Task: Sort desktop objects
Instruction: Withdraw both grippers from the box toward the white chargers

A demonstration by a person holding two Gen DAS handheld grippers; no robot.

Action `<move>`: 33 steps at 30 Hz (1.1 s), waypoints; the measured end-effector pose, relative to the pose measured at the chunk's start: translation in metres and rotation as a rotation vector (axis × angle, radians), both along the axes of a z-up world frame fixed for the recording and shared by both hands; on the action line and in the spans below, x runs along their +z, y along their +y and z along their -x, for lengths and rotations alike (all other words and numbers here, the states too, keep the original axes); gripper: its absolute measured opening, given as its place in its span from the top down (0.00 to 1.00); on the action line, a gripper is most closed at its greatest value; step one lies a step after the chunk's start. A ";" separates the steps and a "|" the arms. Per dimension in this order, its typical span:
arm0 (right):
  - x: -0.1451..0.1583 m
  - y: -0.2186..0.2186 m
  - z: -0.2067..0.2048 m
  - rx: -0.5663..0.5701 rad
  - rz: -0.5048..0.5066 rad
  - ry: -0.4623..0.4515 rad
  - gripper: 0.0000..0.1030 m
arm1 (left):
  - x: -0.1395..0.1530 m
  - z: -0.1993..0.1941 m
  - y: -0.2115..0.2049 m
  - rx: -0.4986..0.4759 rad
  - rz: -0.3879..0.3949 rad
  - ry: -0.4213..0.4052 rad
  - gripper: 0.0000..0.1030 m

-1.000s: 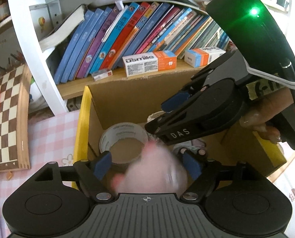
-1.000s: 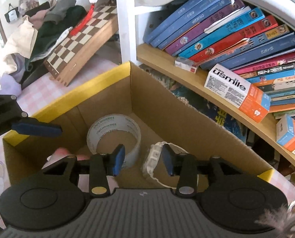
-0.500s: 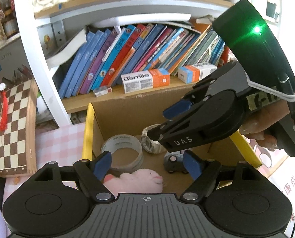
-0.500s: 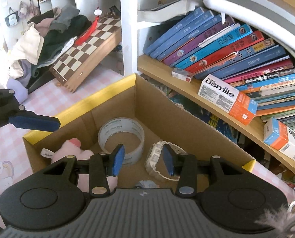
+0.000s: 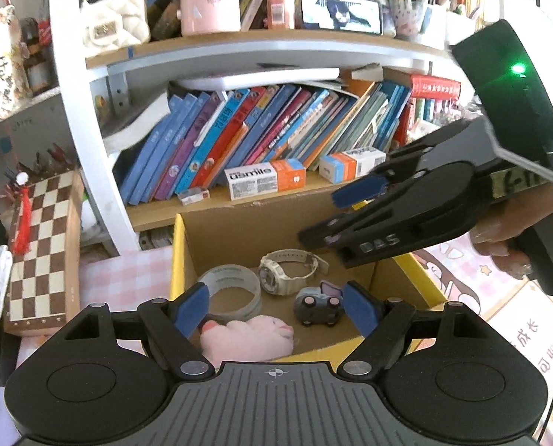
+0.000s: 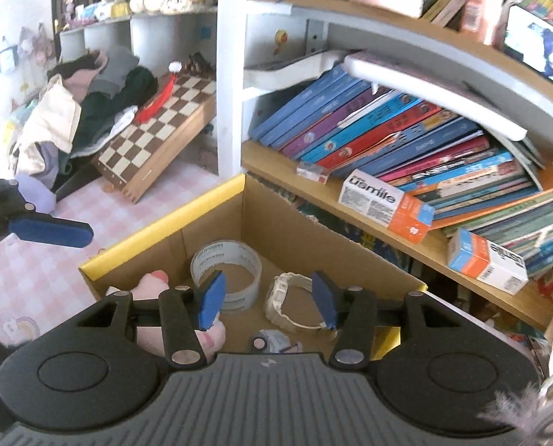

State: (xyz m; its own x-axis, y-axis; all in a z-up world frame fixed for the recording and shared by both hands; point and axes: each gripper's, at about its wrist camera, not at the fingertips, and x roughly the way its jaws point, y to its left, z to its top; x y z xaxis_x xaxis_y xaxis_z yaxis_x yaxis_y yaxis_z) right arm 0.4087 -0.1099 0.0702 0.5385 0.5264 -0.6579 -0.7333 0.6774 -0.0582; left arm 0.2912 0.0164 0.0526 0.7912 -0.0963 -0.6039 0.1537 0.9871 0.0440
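A cardboard box with a yellow rim [image 5: 175, 256] [image 6: 164, 230] stands below the bookshelf. Inside lie a roll of tape [image 5: 231, 288] [image 6: 226, 264], a white watch [image 5: 289, 271] [image 6: 289, 301], a small grey toy car [image 5: 319, 306] [image 6: 270, 338] and a pink plush toy [image 5: 248, 338] [image 6: 151, 284]. My left gripper [image 5: 276, 306] is open and empty, above the box's near edge. My right gripper [image 6: 269, 299] is open and empty above the box; it shows at the right of the left wrist view [image 5: 354, 204].
A bookshelf with leaning books [image 5: 261, 137] and toothpaste boxes [image 5: 265, 178] [image 6: 386, 204] rises behind the box. A chessboard [image 5: 44, 245] [image 6: 157, 130] leans at the left. Clothes [image 6: 90, 96] are piled beyond it. A pink checked cloth [image 6: 34, 290] covers the desk.
The pink plush toy left my left gripper and now lies in the box. Both grippers have risen and pulled back from the box. The right gripper's jaws have opened wider.
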 end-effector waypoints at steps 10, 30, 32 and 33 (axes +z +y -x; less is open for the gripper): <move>0.018 -0.027 0.055 -0.081 -0.052 -0.043 0.44 | 0.009 0.039 0.024 0.031 0.040 -0.036 0.21; -0.014 -0.042 0.162 -0.243 -0.027 -0.041 0.37 | -0.012 0.107 0.050 0.034 0.053 -0.005 0.21; -0.019 -0.045 0.168 -0.271 -0.035 -0.024 0.37 | -0.016 0.113 0.054 0.037 0.052 0.005 0.21; -0.022 -0.046 0.171 -0.288 -0.043 -0.013 0.37 | -0.018 0.116 0.055 0.038 0.052 0.009 0.21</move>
State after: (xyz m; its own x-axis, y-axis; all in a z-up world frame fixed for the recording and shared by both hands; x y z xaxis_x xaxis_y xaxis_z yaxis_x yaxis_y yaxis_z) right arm 0.2374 -0.1557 0.0482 0.6781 0.3778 -0.6304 -0.5098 0.8596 -0.0331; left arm 0.1751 0.0715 0.0350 0.7893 -0.0977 -0.6062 0.1161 0.9932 -0.0089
